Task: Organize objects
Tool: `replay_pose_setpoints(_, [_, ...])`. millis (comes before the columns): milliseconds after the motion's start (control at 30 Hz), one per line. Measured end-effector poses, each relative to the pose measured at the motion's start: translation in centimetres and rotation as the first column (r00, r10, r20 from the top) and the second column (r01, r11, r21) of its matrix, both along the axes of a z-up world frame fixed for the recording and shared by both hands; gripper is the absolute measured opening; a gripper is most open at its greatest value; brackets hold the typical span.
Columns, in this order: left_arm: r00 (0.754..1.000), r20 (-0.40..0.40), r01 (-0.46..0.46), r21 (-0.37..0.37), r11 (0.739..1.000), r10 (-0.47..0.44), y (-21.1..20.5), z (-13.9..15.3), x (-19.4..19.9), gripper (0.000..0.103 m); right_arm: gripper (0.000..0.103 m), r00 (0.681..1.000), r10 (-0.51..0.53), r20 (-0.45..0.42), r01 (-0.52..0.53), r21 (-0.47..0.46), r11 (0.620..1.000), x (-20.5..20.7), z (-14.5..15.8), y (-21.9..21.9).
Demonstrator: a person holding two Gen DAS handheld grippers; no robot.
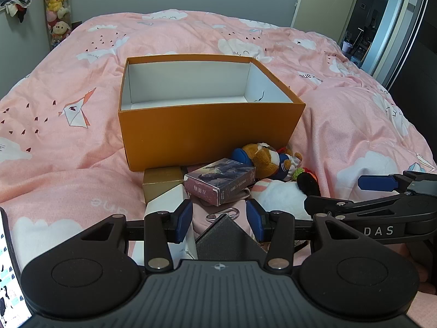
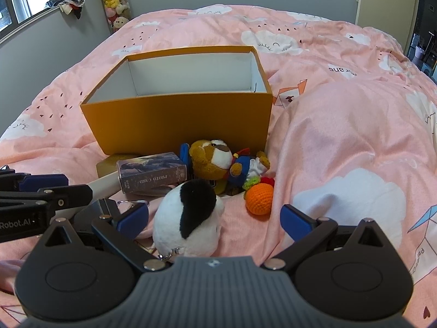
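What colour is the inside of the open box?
White inside the orange box; the left wrist view shows it best.

Your orange box (image 1: 207,134) hides its own floor behind the near wall; at six o'clock, the grey pouch (image 1: 228,239) disappears under your left gripper (image 1: 220,220).

On the bed sits one orange box (image 2: 180,125), with two plush toys before it: a brown bear (image 2: 218,161) and a black-and-white one (image 2: 188,218). There is one photo-card box (image 2: 151,173), one gold box (image 1: 162,180), one crocheted orange ball (image 2: 259,199) and one grey pouch (image 1: 228,239)
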State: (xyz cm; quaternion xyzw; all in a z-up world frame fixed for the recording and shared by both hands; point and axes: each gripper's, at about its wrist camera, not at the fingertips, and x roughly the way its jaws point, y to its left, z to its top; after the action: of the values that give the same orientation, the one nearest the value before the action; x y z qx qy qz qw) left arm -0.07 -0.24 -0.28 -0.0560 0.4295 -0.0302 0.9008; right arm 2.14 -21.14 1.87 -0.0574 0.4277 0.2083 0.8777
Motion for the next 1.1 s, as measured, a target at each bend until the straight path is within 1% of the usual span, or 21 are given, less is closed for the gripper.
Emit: replay_pose_setpoints(1100, [1.000, -0.006, 0.002, -0.002, 1.000, -0.002, -0.09, -0.12, -0.01, 0.054, 0.102, 1.000, 0.003, -0.009, -0.003, -0.005, 1.000, -0.35, -0.27, 0.02])
